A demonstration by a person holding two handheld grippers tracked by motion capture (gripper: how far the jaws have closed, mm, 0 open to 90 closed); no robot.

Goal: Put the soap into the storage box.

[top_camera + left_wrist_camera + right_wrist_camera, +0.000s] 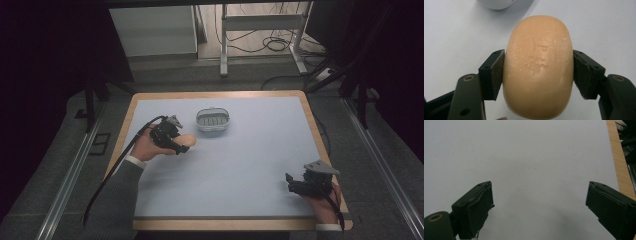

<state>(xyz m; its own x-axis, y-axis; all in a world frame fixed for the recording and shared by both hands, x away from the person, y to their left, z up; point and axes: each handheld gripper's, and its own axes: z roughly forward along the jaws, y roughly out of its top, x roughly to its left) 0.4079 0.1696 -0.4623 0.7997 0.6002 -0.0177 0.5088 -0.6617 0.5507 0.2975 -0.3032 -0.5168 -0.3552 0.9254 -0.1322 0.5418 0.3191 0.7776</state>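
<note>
Soap: 1 peach-coloured oval bar (539,67), stamped face turned up toward you; you're gripping it w/ the left gripper (538,75).
Count: 1 soap, 1 soap dish (213,119), 2 grippers.
Left gripper: pads (498,72) pressing on both long sides of the bar, so it's clamping the soap, jaws standing as wide as the bar.
Right gripper: (539,202) jaws standing wide apart, holding nothing, just pointing at bare white table (524,157); you're parking it near the table's right front corner (300,185).
Soap vs. gripper: sitting squarely betw. the left pads, sticking out past the tips.
Soap vs. dish: dish lying near, just beyond the bar.
</note>
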